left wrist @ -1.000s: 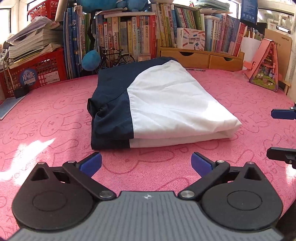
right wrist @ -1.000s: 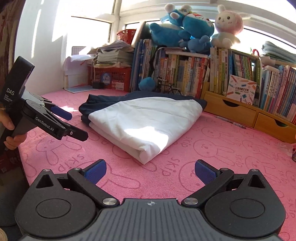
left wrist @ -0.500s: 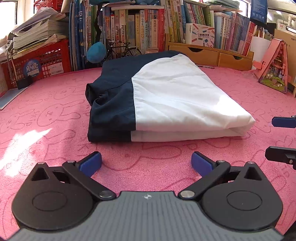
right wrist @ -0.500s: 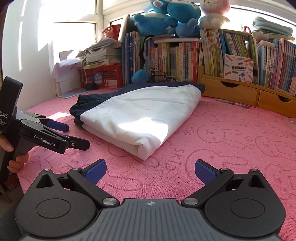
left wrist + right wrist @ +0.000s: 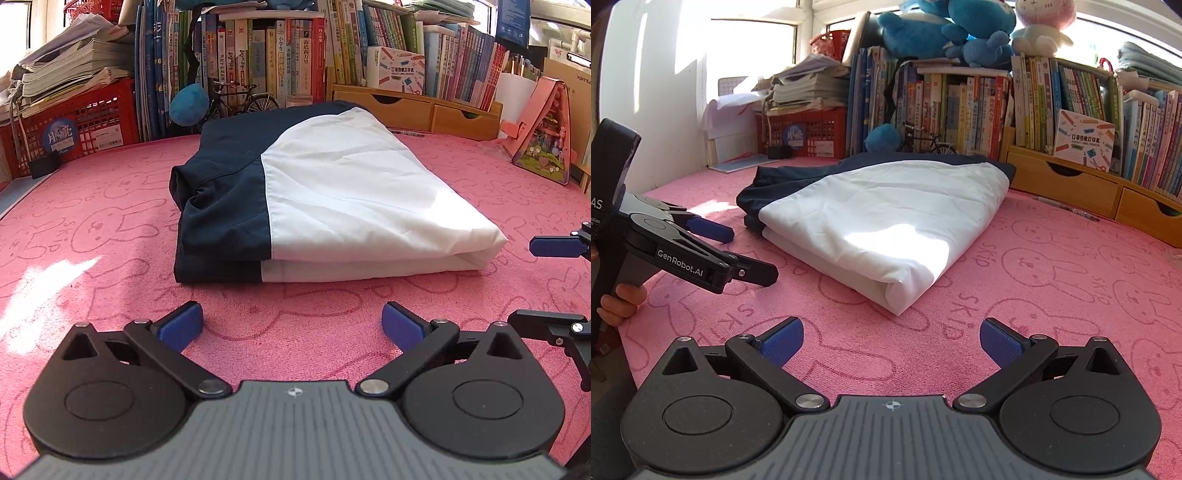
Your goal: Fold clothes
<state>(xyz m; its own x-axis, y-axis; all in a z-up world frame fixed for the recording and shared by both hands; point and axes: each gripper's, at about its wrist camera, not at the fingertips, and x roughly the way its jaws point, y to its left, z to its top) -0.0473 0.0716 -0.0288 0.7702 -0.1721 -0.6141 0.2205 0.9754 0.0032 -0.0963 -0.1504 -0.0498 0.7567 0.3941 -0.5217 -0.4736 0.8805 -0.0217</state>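
So the navy-and-white garment (image 5: 332,206) is sitting folded into a thick, flat packet in the middle of the pink bunny-print mat (image 5: 92,236), white panel on top, navy part toward the far-left end, and the folded corner pointing out at us in the right wrist view. What's changed over the last second is mostly us: in both wrist views the bundle looks bigger and closer than it did, so we've been sliding both tools in toward it, while the cloth itself keeps the same shape and hasn't budged. Our left gripper (image 5: 291,321) has its blue pads spread wide with nothing between them, hovering low over the mat just short of the near edge of the fold. Our right gripper (image 5: 892,341) is the same deal, wide apart and empty, lined up near the white corner. You can see the left tool from the side in the right wrist view too, with a hand (image 5: 618,304) wrapped on its handle. Our read is the folding is mostly done and we're either coming in for one last fold or a tidy-up; neither tool is touching fabric yet. Behind it all there's the bookshelf (image 5: 295,62), a red basket (image 5: 74,122) stacked with papers, a little model bicycle (image 5: 240,101), and the plush toys (image 5: 945,33) up top, all well clear of the garment.
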